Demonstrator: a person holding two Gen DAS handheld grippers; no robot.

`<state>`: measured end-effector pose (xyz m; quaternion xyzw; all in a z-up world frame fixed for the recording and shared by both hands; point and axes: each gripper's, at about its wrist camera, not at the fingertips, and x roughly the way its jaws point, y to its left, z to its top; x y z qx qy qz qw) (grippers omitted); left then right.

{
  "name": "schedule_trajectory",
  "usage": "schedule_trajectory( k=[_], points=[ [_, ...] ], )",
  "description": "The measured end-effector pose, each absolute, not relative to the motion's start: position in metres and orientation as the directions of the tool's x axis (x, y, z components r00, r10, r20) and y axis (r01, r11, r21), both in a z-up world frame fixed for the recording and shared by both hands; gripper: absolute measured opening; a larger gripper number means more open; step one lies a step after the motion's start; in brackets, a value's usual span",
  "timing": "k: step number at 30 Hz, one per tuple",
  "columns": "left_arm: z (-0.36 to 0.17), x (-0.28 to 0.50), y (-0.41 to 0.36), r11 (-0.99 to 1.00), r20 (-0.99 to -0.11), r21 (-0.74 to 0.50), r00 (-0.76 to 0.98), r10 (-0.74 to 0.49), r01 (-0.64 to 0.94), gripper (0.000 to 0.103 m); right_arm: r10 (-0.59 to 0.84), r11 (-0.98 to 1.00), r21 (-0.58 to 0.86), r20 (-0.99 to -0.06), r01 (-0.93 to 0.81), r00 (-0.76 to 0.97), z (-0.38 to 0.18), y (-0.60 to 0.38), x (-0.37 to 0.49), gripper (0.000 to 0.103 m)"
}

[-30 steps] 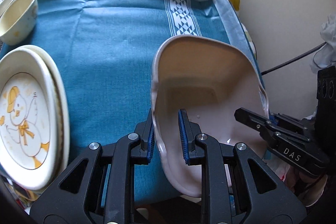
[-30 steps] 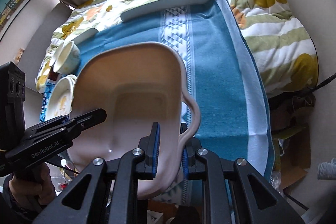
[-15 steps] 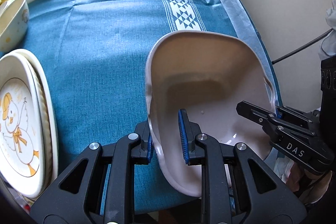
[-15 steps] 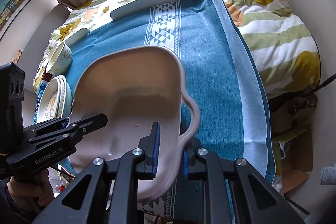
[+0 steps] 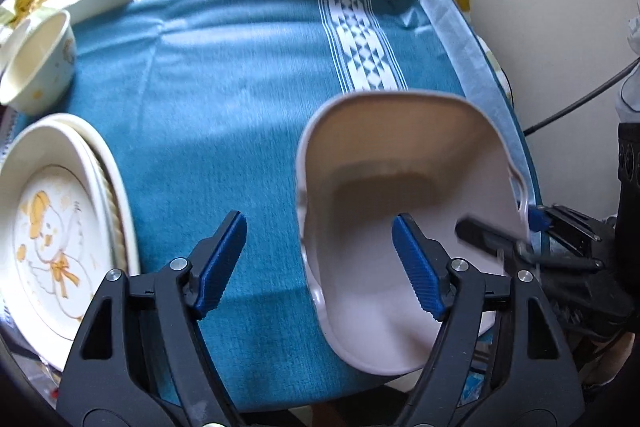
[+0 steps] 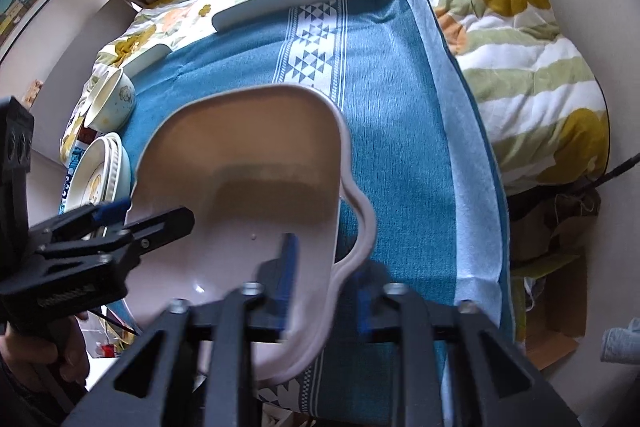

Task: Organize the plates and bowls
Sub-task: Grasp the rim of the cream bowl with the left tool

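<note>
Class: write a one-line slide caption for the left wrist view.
Left gripper opening astride the pale dish's rim on the blue cloth.

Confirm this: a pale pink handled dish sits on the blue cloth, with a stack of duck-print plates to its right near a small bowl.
Not quite. The stack of duck-print plates lies to the left of the pale pink handled dish, as the left wrist view shows. The blue cloth and the nearby small bowl are right.
</note>
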<state>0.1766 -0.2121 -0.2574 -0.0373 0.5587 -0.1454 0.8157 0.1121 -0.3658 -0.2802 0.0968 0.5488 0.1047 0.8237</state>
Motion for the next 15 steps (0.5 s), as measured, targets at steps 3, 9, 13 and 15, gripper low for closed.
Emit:
schedule_trajectory(
  k=[3,9,13,15],
  points=[
    [-0.243,0.176,-0.207,0.954,-0.888,-0.236,0.356,-0.29,0.187,0.074,0.269,0.963,0.259,-0.876,-0.079,0.4,-0.273,-0.368,0.11,0.084],
    [-0.177,0.158,-0.176,0.958,-0.843,-0.234,0.456,-0.284,0.163,0.074,0.27,0.963,0.228,-0.839,-0.146,0.472,-0.219,-0.366,0.104,0.084],
    [-0.12,0.148,-0.136,0.969,-0.795,-0.215,0.555,-0.244,0.119,0.079,0.347,0.936,0.245,-0.763,-0.253,0.546,-0.159,-0.343,0.112,0.09],
    [-0.097,0.147,-0.11,0.977,-0.768,-0.201,0.606,-0.206,0.077,0.099,0.403,0.913,0.269,-0.705,-0.306,0.584,-0.13,-0.324,0.12,0.103]
  ],
)
